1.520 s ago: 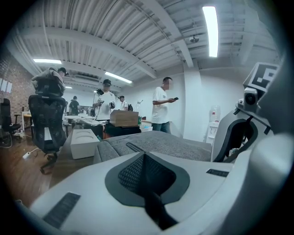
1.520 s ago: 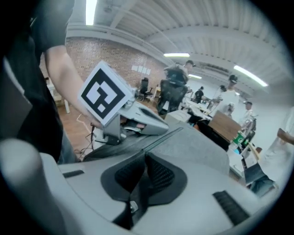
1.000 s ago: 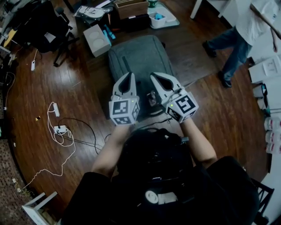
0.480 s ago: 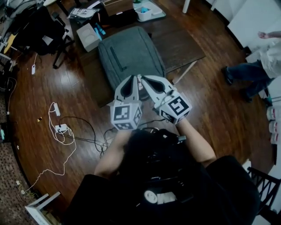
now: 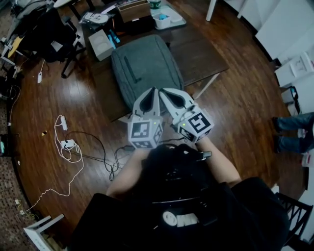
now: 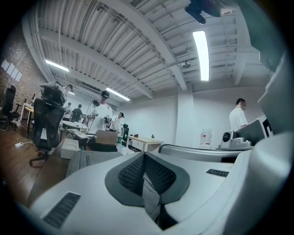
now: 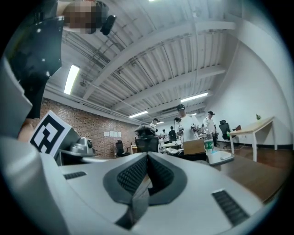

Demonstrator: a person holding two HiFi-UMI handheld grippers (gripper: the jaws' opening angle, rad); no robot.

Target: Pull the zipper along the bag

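Observation:
A grey backpack (image 5: 144, 66) lies flat on a dark wooden table (image 5: 201, 49), its dark zipper line running along the left side of its top face. My left gripper (image 5: 153, 89) and right gripper (image 5: 161, 91) hover side by side over the bag's near end, tips almost touching each other. Both are shut with nothing between the pads. In the left gripper view the shut jaws (image 6: 144, 155) point level over the table, with the backpack (image 6: 85, 160) low at the left. The right gripper view shows its jaws (image 7: 147, 155) shut too, pointing level across the room.
At the table's far end are a white box (image 5: 101, 44), a cardboard box (image 5: 133, 10) and a tray (image 5: 169, 18) holding a cup. A power strip with cables (image 5: 66, 144) lies on the floor at the left, near an office chair (image 5: 46, 29). A person's legs (image 5: 294, 130) show at the right edge.
Both grippers have drawn back toward me from the bag's near part, and their tips have come together. The person at the right has walked down the picture.

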